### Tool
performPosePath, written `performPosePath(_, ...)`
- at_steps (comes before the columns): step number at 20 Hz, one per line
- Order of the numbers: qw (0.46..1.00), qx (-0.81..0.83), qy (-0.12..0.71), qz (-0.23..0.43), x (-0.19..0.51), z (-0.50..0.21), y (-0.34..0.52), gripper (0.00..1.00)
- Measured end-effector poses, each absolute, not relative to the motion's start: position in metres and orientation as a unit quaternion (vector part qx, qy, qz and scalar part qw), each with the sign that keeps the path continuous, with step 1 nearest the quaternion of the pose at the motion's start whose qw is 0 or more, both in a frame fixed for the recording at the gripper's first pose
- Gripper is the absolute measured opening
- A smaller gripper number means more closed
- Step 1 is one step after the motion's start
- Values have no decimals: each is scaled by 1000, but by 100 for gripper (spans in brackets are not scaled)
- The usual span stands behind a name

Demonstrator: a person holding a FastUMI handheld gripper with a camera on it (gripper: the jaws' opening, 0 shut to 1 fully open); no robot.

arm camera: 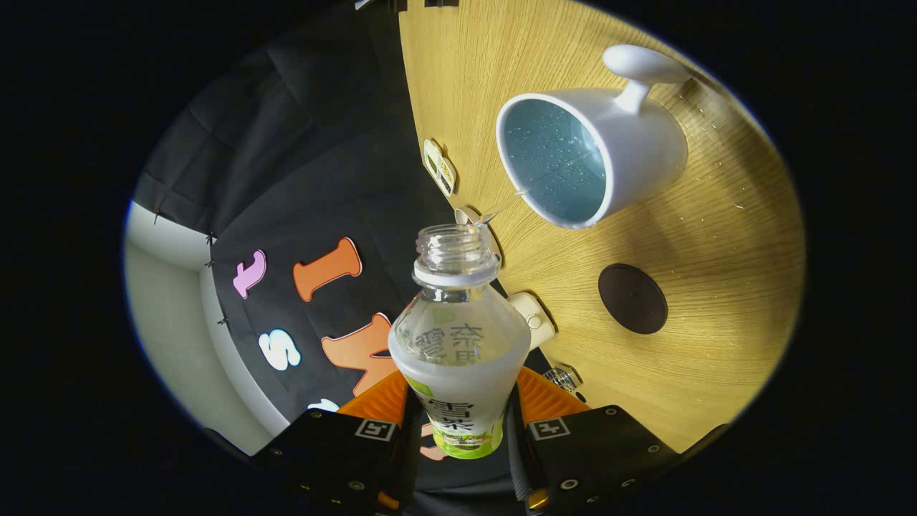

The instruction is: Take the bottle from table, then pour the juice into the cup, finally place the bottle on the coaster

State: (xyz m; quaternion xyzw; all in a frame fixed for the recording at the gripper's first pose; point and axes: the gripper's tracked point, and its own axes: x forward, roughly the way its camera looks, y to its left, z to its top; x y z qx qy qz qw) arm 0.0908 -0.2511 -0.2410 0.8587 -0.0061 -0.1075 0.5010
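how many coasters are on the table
1. The dark round coaster lies on the wooden table, beside the white cup, beyond the bottle held in the gripper.

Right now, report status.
Gripper shut on bottle, uncapped, tipped toward cup. Thin stream leaving bottle mouth. Coaster bare, nothing blocking.

Uncapped clear bottle (458,337) tilted toward white cup (594,154) (droplets inside), apparently near-empty

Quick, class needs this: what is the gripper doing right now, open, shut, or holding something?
Gripper: shut on the open bottle, one finger on each side, bottle tilted with its mouth toward the white cup.
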Motion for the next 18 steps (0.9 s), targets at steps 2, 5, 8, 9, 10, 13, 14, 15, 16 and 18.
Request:
performPosePath(2, 497, 861, -7, -108, 100, -235, -251, 52)
performPosePath(5, 491, 865, -11, -108, 101, -233, -252, 53)
performPosePath(8, 488, 866, -11, -106, 100, -229, -251, 53)
performPosePath(9, 487, 867, -12, -105, 100, -228, -251, 53)
performPosePath(10, 485, 868, -12, -106, 100, -227, -250, 53)
performPosePath(13, 479, 872, -16, -106, 99, -226, -254, 53)
performPosePath(14, 477, 873, -18, -105, 100, -223, -253, 53)
performPosePath(15, 473, 875, -21, -103, 99, -221, -255, 52)
performPosePath(16, 471, 876, -22, -101, 100, -220, -255, 53)
performPosePath(18, 468, 877, -20, -104, 101, -222, -254, 53)
